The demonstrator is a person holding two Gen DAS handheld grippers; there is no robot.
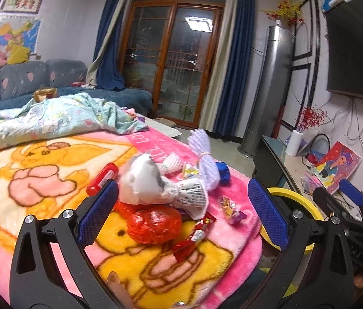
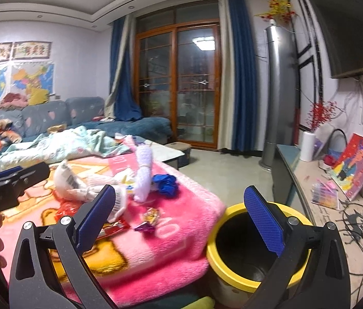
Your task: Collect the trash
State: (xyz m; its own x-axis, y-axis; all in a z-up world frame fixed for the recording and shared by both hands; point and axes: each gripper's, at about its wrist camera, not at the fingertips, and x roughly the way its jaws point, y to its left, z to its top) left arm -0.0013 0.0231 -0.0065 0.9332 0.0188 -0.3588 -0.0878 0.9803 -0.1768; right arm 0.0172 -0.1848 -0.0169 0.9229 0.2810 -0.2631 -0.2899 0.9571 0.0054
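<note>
The left gripper (image 1: pixel 182 206) hangs with its blue-padded jaws spread wide and nothing between them, low over a pink and yellow cartoon blanket (image 1: pixel 52 180). Just ahead of it, between the two pads, lies a crumpled red plastic bag (image 1: pixel 153 225), with a red and silver snack wrapper (image 1: pixel 194 237) just to the right of that bag. Past the bag is a crumpled white bag with printed text (image 1: pixel 155 188), its near end close by the left pad. Toward the right pad lies a purple candy wrapper (image 1: pixel 233 209). A red tube-shaped wrapper (image 1: pixel 102 179) lies beyond the left pad. Farther ahead are a white foam net sleeve (image 1: pixel 205 159) tied with a rubber band and, to its right, a scrunched blue wrapper (image 1: pixel 223 172).

The right gripper (image 2: pixel 180 216) is also spread wide and empty, held over the blanket's right edge. Its right pad stands over the mouth of a yellow-rimmed trash bin (image 2: pixel 222 260), which sits just off the blanket's corner and looks dark inside. The purple wrapper lies on the pink border ahead, between the pads, nearer the left one.

Beyond the trash lies a rumpled mint-green quilt (image 1: pixel 52 118), then a blue sofa (image 1: pixel 26 77); far ahead are wooden glass doors (image 1: pixel 173 64).
</note>
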